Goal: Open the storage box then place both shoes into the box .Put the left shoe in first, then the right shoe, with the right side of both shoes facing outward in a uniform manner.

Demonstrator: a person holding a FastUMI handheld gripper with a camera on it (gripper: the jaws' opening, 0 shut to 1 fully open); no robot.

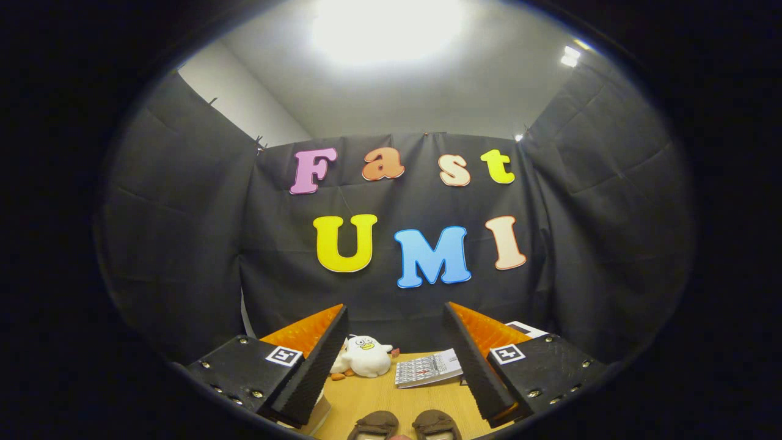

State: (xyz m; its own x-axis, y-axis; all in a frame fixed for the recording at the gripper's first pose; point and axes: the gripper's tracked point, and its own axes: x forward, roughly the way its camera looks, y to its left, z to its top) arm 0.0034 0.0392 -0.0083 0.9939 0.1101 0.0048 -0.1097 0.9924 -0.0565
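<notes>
My gripper (394, 373) is held high above the wooden table (379, 400), its two fingers wide apart with nothing between them. Below and between the fingers sit the tops of two brown shoes, the left one (374, 423) and the right one (435, 423), side by side at the near edge of what I see. Most of each shoe is cut off from sight. A pale edge (319, 414) beside the left finger may be part of the storage box; I cannot tell.
A white plush duck (365, 355) lies on the table beyond the left finger. A small desk calendar (429, 368) stands beside the right finger, and a white card (526, 329) lies behind that finger. Black cloth walls close the booth on three sides.
</notes>
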